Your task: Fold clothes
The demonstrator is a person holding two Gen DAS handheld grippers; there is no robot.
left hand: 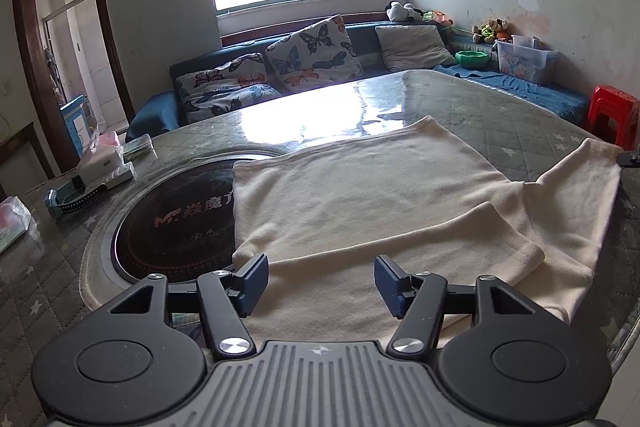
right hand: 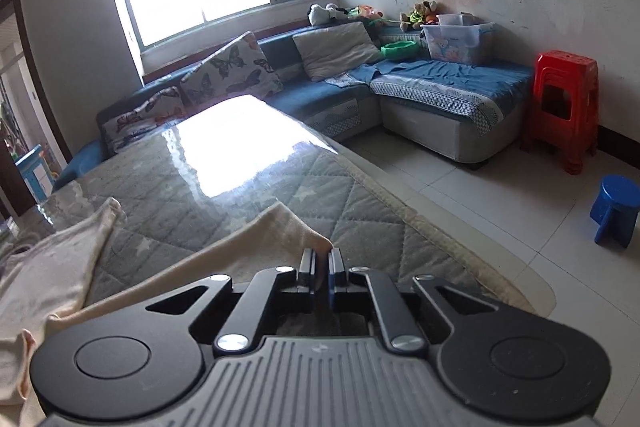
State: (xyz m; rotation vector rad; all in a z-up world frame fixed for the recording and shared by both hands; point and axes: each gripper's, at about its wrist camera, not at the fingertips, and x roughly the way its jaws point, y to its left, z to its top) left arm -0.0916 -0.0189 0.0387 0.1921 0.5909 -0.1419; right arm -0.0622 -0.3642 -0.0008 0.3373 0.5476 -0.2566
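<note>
A cream garment point(left hand: 360, 195) lies spread on the quilted table point(left hand: 500, 115), partly covering the black induction plate point(left hand: 176, 223), while the left gripper point(left hand: 320, 285) hovers wide open over it and the right gripper point(right hand: 320, 267) pinches its corner point(right hand: 316, 241).

Butterfly-print cushions point(left hand: 308, 55) on blue sofa point(right hand: 440, 83), red stool point(right hand: 564, 103), blue stool point(right hand: 616, 207), induction cooktop point(left hand: 176, 223)

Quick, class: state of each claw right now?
Left claw: open, above the cream garment, holding nothing.
Right claw: closed on a garment edge.
</note>
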